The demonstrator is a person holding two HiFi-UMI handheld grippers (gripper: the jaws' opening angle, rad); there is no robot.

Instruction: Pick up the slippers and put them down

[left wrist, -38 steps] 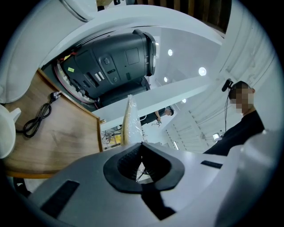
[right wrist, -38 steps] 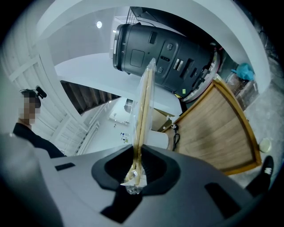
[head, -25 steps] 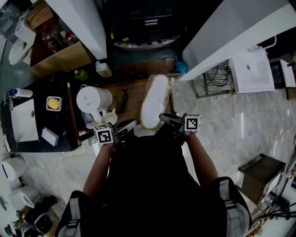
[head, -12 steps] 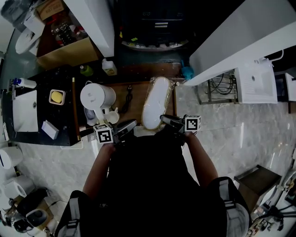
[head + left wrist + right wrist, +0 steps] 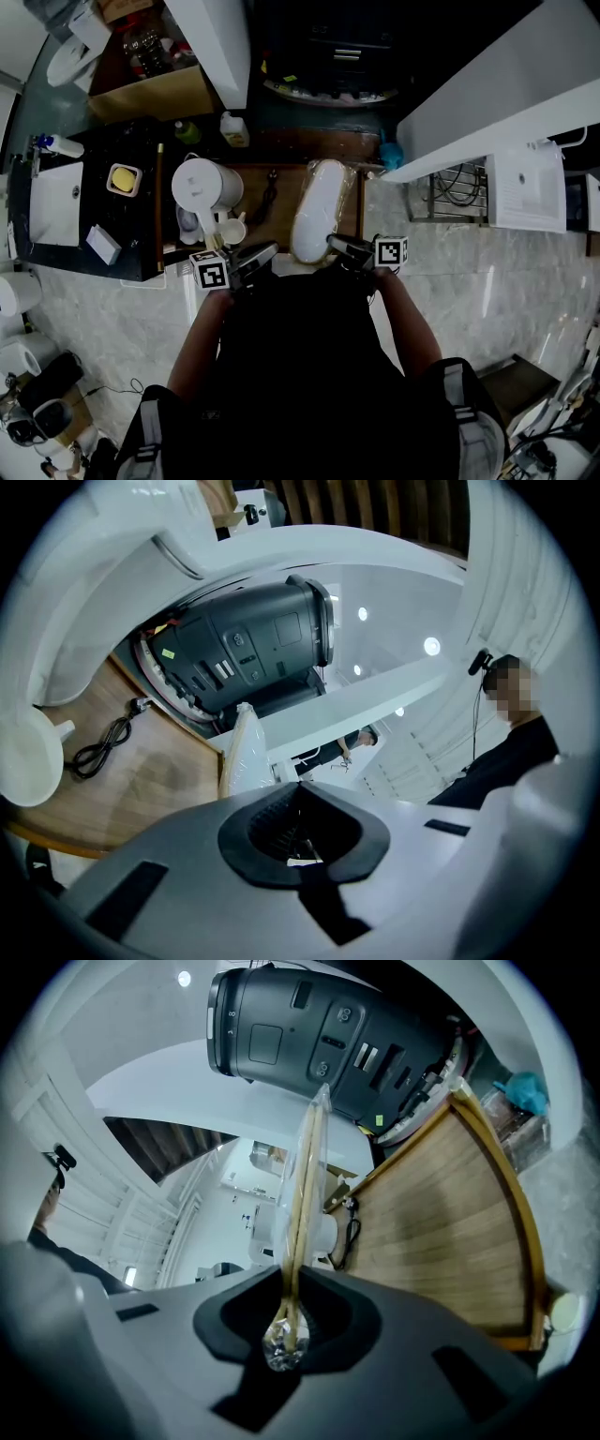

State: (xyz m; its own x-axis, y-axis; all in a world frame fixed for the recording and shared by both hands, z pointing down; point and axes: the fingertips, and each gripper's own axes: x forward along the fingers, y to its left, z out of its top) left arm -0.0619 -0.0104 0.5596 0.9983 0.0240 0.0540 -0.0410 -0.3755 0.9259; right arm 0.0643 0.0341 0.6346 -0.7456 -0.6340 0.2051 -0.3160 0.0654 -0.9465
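Clamped tight with the right tongs (image 5: 287, 1312) on the near end of the slippers (image 5: 319, 211), with crinkled wrap and a thin tan edge pinched deep in the notch. Over to the left tongs (image 5: 298, 832): nipped together, holding nothing that shows, parked just beside that same near end and not on it, as far as can be told.

Out to the load now. Sealed in clear plastic, pale and long, stretched over the right half of the wooden desk (image 5: 441, 1222), close along its right edge, with the gripped end at the near edge. Hard to call whether resting on the wood or raised a shade clear of it.

Reading the progress: grip taken, so probably the picking-up half in hand. Left to do: a clear lift if none has been made yet, then setting down and letting go. Certainly not finished while pinched like this.

On to the heading. Running lengthwise from near edge to far edge, tilted slightly right at the far tip, broad face up. Toe or heel leading? Impossible to say through the wrap.

Further out, over on the left half: a black cable (image 5: 270, 192), a small cup (image 5: 232, 230) and a white kettle (image 5: 204, 186) by the left edge, all apart from the slippers.
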